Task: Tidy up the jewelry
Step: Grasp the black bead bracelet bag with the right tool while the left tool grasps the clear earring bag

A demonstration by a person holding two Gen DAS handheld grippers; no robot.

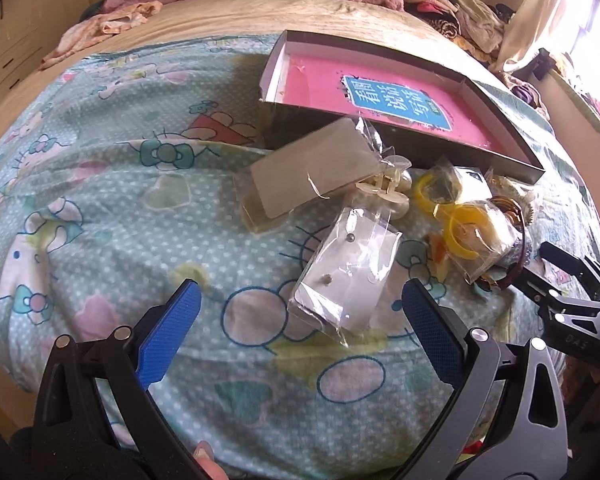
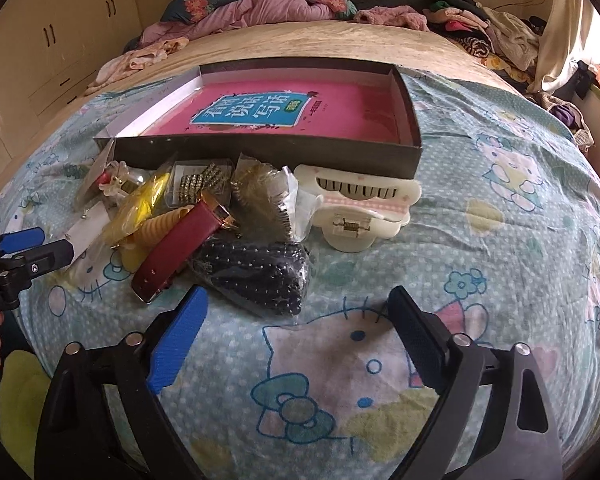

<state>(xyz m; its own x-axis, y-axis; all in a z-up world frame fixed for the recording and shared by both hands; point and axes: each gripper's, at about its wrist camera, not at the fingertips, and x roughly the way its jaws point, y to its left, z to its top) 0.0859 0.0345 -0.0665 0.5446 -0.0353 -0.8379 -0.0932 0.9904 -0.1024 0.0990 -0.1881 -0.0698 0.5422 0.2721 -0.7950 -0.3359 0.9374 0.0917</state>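
Observation:
A shallow dark box (image 1: 500,148) (image 2: 260,150) with a pink book inside lies on the bed. In front of it is a pile of jewelry: a clear earring bag (image 1: 346,276), a grey card packet (image 1: 316,172), yellow rings (image 1: 466,232), a cream hair claw (image 1: 388,192). The right wrist view shows a red watch strap (image 2: 176,248), a black beaded bag (image 2: 256,276), a big white hair claw (image 2: 356,204). My left gripper (image 1: 300,300) is open, just before the earring bag. My right gripper (image 2: 296,308) is open and empty, near the beaded bag.
The bed has a Hello Kitty sheet (image 2: 500,240). Clothes and bedding (image 2: 260,4) are heaped at the far end. Cupboards (image 2: 60,40) stand at the left. A window with a curtain (image 1: 548,12) is at the right.

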